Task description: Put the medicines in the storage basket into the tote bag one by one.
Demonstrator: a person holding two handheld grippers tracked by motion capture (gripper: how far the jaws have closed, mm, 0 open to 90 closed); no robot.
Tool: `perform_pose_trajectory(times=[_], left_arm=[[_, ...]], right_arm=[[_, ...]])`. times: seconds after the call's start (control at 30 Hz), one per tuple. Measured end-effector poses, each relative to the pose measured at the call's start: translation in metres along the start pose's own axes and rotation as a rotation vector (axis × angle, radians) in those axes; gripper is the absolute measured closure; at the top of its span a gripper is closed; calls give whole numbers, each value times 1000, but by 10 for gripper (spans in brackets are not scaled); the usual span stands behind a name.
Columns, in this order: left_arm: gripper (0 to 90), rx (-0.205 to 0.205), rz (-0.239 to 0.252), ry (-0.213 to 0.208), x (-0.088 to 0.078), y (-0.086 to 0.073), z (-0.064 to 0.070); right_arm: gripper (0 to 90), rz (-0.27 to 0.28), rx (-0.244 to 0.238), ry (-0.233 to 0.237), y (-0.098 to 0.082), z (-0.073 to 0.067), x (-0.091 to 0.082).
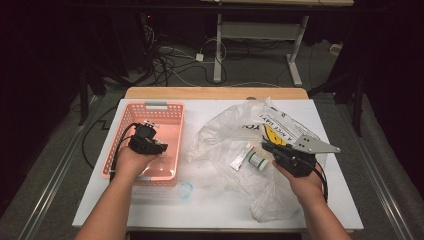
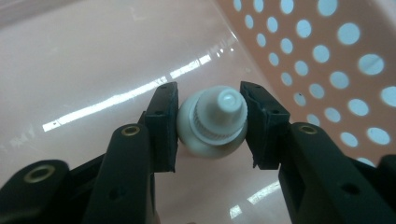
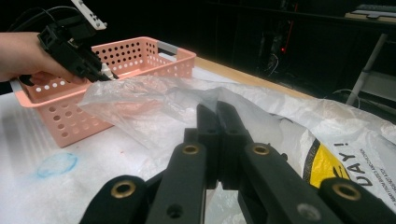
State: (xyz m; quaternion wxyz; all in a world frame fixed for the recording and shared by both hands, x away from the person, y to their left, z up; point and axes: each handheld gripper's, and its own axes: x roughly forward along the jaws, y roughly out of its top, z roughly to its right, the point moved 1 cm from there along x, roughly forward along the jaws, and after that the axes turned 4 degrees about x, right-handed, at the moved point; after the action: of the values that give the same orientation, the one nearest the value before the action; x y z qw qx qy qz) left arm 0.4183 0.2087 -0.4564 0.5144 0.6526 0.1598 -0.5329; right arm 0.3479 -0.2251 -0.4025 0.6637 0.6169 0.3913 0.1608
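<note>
My left gripper [image 1: 161,148] reaches down into the pink perforated basket [image 1: 177,106] at the left of the table. Its pads press on both sides of a small white bottle [image 2: 212,126] with a ribbed cap, held just above the basket's glossy floor [image 2: 93,70]. My right gripper [image 1: 267,148] rests on a crumpled clear plastic bag [image 1: 225,130] at the table's right. Its jaws stand together, and the bag's film [image 3: 154,102] rises up to their tips [image 3: 218,105]. In the right gripper view the left gripper [image 3: 105,74] hangs over the basket [image 3: 140,51].
A white bottle with a green label [image 1: 258,160] and a red-and-white packet [image 1: 241,156] lie on the bag beside the right gripper. A faint blue ring mark [image 1: 186,190] sits on the white table cover [image 1: 210,210] below the basket. The floor beyond holds cables and desk legs.
</note>
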Motion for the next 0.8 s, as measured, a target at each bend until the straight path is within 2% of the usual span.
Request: perform_pose_trajectory(times=[0.23,0.63,0.73,0.8], left_arm=[[577,9,48,27,-6,0,2],[577,35,161,30,-24,-2,6],[577,32,200,19,-31,-4,9],[576,46,211,27,-35,-5,13]], right_arm=[[900,0,0,0,0,0,0],[900,-2,5,0,-1,0,0],[900,-2,5,0,-1,0,1],[900,-3,5,1,-1,0,1]])
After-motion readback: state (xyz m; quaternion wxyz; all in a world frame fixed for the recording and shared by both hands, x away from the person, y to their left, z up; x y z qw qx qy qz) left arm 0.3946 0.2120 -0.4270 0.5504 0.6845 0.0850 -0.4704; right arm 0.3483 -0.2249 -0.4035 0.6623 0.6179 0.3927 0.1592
